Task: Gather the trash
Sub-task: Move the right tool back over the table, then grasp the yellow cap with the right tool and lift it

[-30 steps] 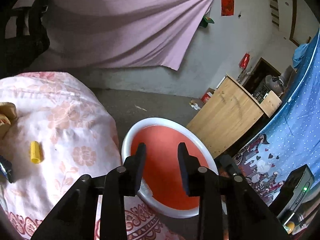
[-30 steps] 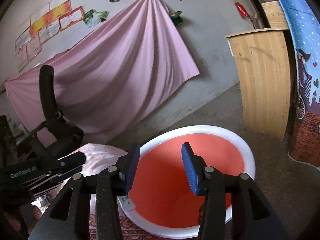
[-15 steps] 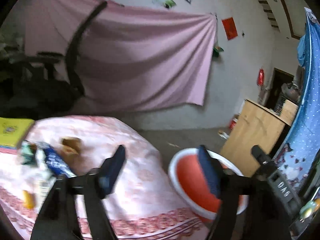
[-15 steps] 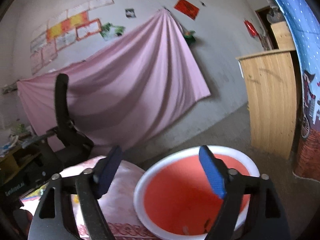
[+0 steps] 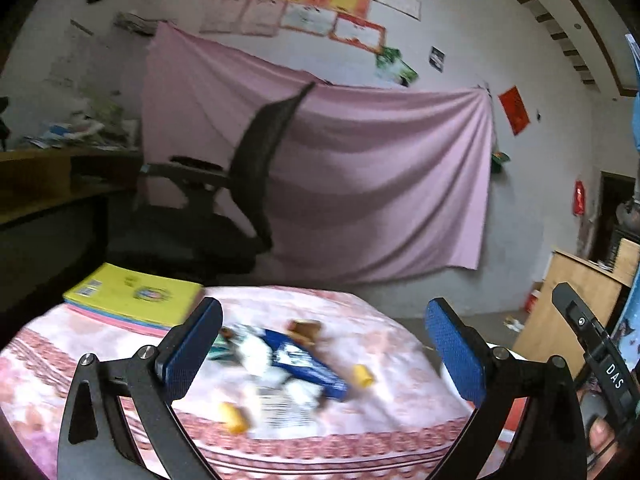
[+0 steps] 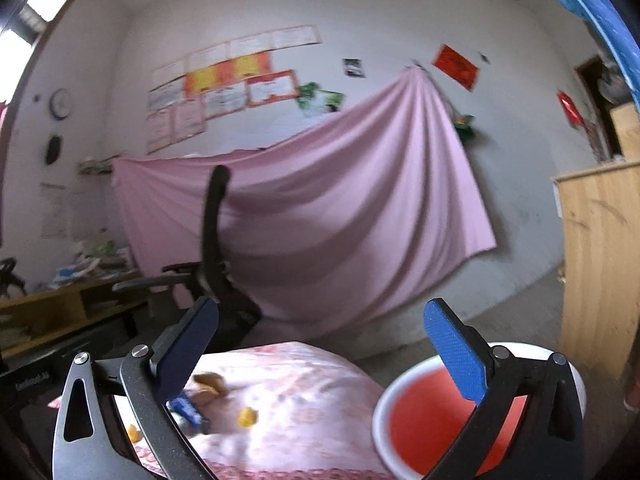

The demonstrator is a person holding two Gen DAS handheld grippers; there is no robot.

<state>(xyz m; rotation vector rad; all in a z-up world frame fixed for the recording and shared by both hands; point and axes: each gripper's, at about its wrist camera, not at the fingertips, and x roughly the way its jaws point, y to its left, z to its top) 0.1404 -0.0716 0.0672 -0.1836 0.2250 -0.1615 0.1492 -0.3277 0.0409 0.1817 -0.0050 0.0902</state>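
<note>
The blue flat wrapper (image 5: 306, 362) lies among small yellow bits on the pink flowery cloth (image 5: 400, 360), just ahead of the left gripper (image 5: 324, 352), slanting from far left to near right; the right gripper (image 6: 320, 354) is further away; both have fingers wide apart, holding nothing; the red tub with a white rim (image 6: 424, 412) waits on the right.

Soft daylight, motion blur on tabletop, fisheye bending, dark corners.
</note>
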